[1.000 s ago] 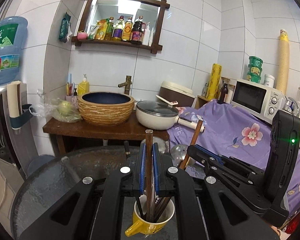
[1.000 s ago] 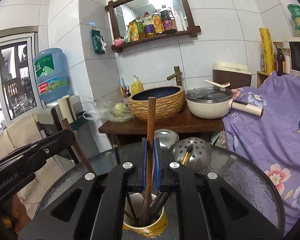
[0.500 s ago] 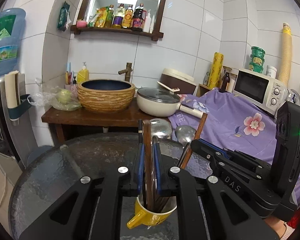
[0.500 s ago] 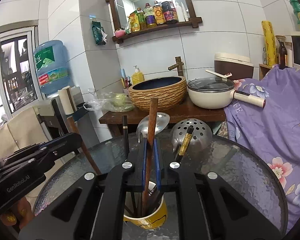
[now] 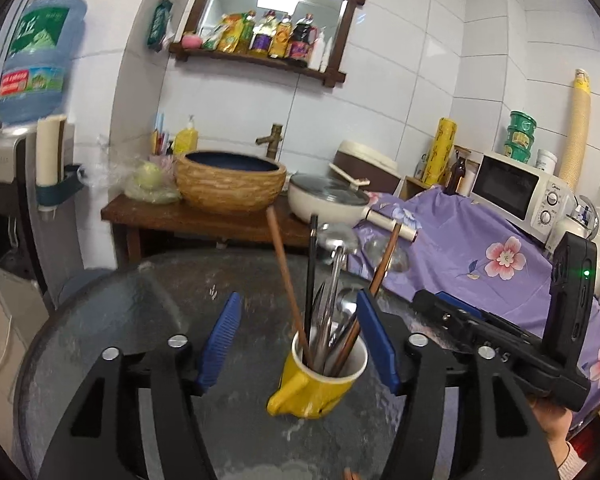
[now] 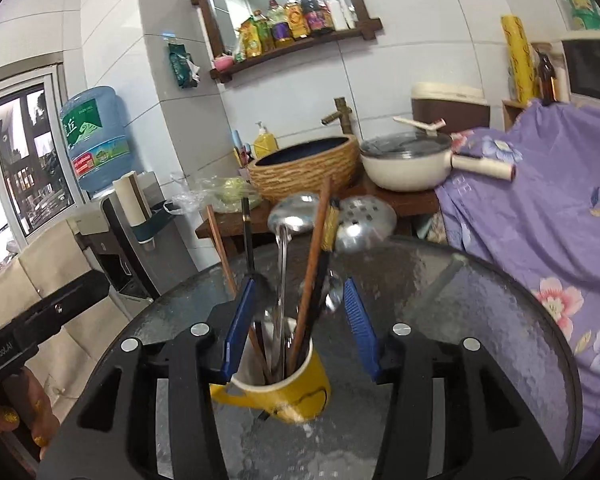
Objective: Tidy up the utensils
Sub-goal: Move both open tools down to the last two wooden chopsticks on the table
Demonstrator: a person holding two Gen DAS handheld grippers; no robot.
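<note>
Glass table [image 5: 120, 320] | yellow mug [image 5: 320, 380] collecting upright utensils | left gripper [image 5: 296, 336], right gripper [image 6: 300, 324] jaws just opening, releasing brown chopsticks [image 5: 284, 272]

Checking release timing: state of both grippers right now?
Left gripper: open, just opened, holding nothing.
Right gripper: open, just opened, holding nothing.

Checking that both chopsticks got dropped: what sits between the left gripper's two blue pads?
In the left wrist view, the left gripper stands open around the yellow mug of utensils; its pads touch nothing.
</note>
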